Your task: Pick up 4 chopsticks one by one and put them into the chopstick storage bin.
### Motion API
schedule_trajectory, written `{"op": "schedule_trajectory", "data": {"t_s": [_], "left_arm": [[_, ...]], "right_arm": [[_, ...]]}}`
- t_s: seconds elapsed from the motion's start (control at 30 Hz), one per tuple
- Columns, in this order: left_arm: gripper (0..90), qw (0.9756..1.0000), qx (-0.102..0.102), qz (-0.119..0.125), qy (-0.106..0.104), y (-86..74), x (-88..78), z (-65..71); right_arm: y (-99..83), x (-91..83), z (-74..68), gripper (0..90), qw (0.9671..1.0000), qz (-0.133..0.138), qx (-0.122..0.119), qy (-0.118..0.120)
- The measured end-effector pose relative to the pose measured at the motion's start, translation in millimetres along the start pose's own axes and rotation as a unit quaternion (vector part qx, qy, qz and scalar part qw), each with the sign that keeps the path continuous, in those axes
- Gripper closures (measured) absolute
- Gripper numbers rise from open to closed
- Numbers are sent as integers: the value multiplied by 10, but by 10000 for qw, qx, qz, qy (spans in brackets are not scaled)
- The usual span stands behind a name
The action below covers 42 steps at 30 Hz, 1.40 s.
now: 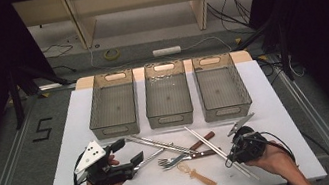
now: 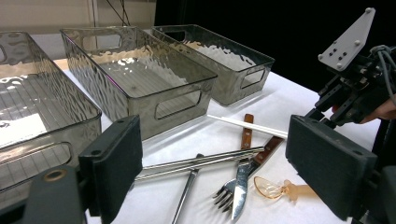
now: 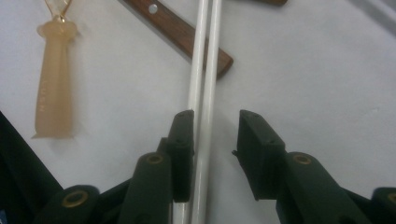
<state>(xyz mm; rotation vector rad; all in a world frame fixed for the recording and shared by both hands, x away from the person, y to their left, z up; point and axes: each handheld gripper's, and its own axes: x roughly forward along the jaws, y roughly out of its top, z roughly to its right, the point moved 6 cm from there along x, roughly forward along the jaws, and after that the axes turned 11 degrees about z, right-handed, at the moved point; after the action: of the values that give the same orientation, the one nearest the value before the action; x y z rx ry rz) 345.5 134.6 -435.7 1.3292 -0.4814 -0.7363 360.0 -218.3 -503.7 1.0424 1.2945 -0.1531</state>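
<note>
Nearest me, the right gripper (image 1: 233,154) is hovering low at the near right of the white table (image 1: 276,104), jaws narrowed but not touching anything yet; a pair of white chopsticks (image 3: 204,84) is lying betw. them, one pad just beside the sticks, the other a bit apart. The sticks are running diagonally across the table, crossing over a wood-handled knife (image 3: 180,32). Just left of that, a translucent amber spoon (image 1: 197,172) is lying flat near the front edge. At near left the left gripper (image 1: 123,155) is resting in the person's hand, jaws standing wide w/ nothing betw. them, pointing toward the cutlery pile. Mid-table, a fork (image 2: 233,186) is lying w/ tines toward the left gripper, next to a pair of metal chopsticks (image 2: 196,163) stretching leftward. Farther back, three smoky clear bins are sitting side by side: left bin (image 1: 100,113), middle bin (image 1: 151,102), right bin (image 1: 240,90).
</note>
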Motion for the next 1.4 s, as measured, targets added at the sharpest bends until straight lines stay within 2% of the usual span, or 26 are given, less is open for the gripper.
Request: {"op": "schedule_trajectory", "data": {"t_s": [0.23, 0.37, 0.57, 0.8, 1.2, 1.4], "left_arm": [[185, 10000, -7, 1, 7, -1, 1, -1], [185, 10000, -1, -6, 4, -3, 1, -1], [185, 10000, 6, -4, 5, -2, -1, -1], [185, 10000, -1, -4, 8, -2, -2, -2], [186, 10000, -1, -9, -3, -3, 8, 1], [186, 9999, -48, -71, -59, -4, 45, 10]], "right_arm": [[-7, 29, -28, 768, 9999, -81, -20, 134], [-11, 48, -22, 791, 9998, -114, -32, 140], [-22, 120, -25, 819, 9994, -315, -99, 88], [-2, 136, -21, 846, 9992, -363, -124, 90], [57, 50, 28, 852, 9998, -168, -112, 8], [132, -13, 1, 853, 9995, -53, -309, 1]]}}
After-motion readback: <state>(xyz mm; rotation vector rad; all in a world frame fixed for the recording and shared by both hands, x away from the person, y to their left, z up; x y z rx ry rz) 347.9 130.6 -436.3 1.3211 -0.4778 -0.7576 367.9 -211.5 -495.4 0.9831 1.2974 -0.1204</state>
